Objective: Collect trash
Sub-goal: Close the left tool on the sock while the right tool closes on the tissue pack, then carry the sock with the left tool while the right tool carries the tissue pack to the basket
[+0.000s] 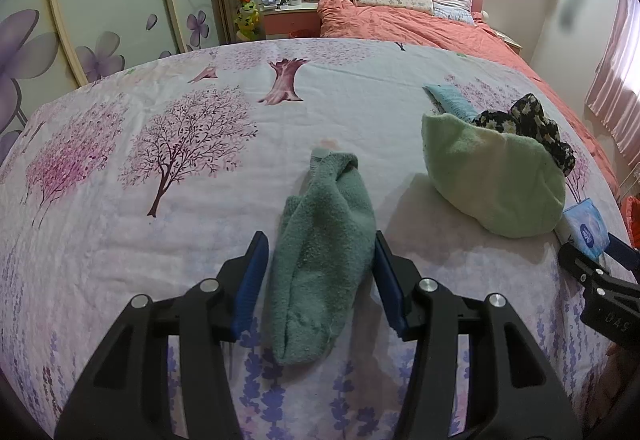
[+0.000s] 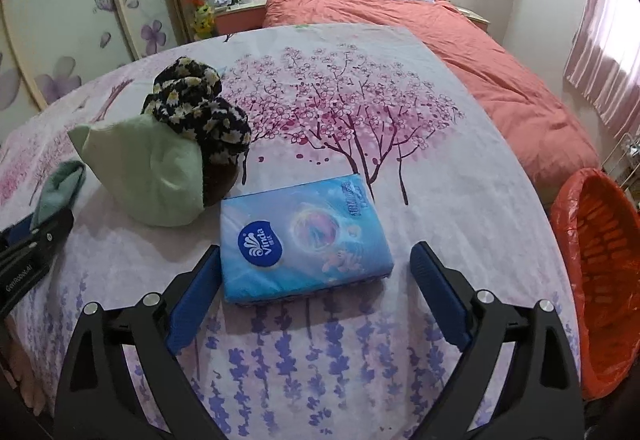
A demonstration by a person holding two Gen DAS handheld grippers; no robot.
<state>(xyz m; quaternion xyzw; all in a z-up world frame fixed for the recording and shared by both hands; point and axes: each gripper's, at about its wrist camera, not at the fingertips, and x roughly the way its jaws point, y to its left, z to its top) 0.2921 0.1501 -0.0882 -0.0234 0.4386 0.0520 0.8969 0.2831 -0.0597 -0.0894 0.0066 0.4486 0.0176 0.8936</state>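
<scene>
A: Start at the left. What do you see?

B: In the left wrist view the left gripper [image 1: 318,280] sits low in the middle, its 2 blue pads on either side of a teal sock [image 1: 320,268] lying on the flowered sheet [image 1: 160,240]. The right pad looks to be touching the sock; the left pad stands just clear, so it is not pinching.

A: And to the right?

B: A pale green cloth [image 1: 492,180] with a black daisy-print cloth [image 1: 528,124] behind it, at right centre.

A: The other tool?

B: In the right wrist view the right gripper [image 2: 316,296] is spread wide around a blue tissue pack [image 2: 304,240]. Its left pad is right against the pack's edge, the right pad well clear. An orange-lined bin [image 2: 600,272] stands at the right edge.
</scene>
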